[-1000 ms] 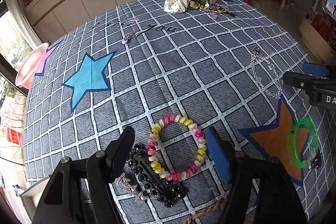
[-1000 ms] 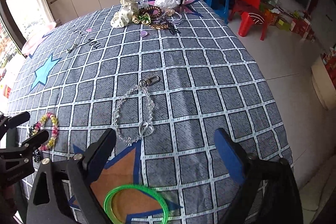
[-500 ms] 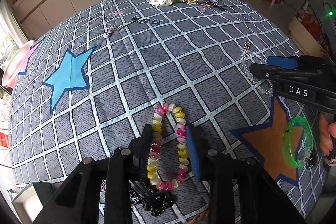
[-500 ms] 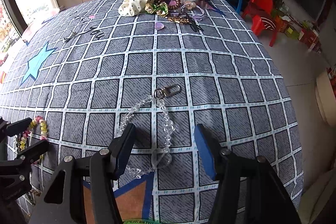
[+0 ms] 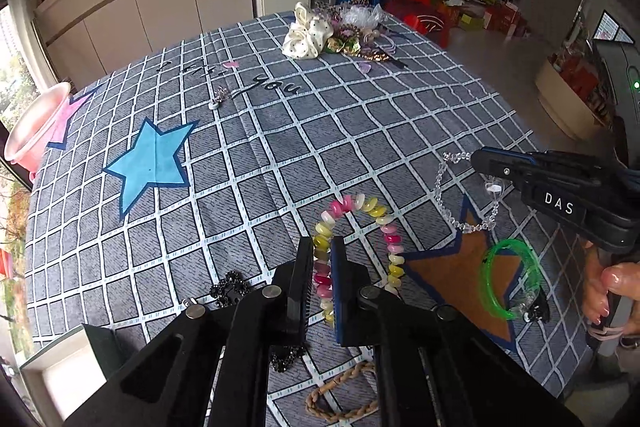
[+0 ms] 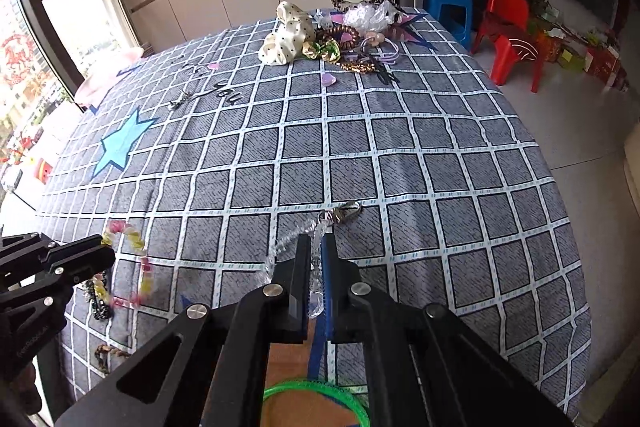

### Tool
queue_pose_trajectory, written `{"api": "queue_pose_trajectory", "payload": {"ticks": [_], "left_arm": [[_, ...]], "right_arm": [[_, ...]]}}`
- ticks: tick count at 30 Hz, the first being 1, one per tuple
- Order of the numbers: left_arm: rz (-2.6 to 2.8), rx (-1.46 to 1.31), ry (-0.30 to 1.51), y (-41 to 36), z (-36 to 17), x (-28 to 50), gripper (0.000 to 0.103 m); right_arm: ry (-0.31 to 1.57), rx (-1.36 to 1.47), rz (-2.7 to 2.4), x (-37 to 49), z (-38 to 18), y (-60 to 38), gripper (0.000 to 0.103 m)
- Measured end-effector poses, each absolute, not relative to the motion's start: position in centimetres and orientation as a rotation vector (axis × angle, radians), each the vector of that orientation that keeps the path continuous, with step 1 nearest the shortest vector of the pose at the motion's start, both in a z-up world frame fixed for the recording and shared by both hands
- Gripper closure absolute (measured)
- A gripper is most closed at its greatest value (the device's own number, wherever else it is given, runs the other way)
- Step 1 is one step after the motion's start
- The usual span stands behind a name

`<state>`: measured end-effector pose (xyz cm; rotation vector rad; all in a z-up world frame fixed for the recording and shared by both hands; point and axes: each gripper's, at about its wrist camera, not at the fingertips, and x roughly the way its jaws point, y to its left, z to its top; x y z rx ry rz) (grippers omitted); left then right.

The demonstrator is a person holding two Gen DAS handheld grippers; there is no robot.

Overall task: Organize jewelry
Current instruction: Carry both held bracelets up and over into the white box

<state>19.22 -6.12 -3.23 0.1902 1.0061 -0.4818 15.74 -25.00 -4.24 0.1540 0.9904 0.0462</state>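
Note:
My left gripper (image 5: 322, 241) is closing its jaws on the left strand of a pink, yellow and white bead bracelet (image 5: 360, 205), and the pads press on the beads. The rest of the loop lies on the grey checked cloth. My right gripper (image 6: 316, 239) is closing on a clear crystal chain (image 6: 276, 251), pinched just behind its metal clasp (image 6: 344, 213). In the left wrist view the right gripper (image 5: 480, 159) holds the crystal chain (image 5: 440, 187), which droops in a loop over an orange star patch. The left gripper (image 6: 104, 255) shows at the right wrist view's left edge.
A green bangle (image 5: 508, 279) lies on the orange star. A black beaded piece (image 5: 230, 287) and a braided brown bracelet (image 5: 340, 399) sit near the front edge. A pile of hair accessories (image 5: 340, 35) is at the far end, a pink bowl (image 5: 32, 131) far left.
Both pairs of jaws went from wide apart to pinched: the left onto the bead bracelet's strand, the right onto the crystal chain. Both grippers have risen slightly.

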Motion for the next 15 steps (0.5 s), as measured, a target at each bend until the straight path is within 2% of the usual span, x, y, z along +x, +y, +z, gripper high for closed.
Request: {"api": "queue_pose_trajectory", "payload": {"ticks": [15], "left_arm": [[-0.388,0.061,0.909,2.4,1.7,13.0,0.087]], "right_arm": [[0.926,0.136,0.155,10.8,1.7,-20.7,0.098]]}}
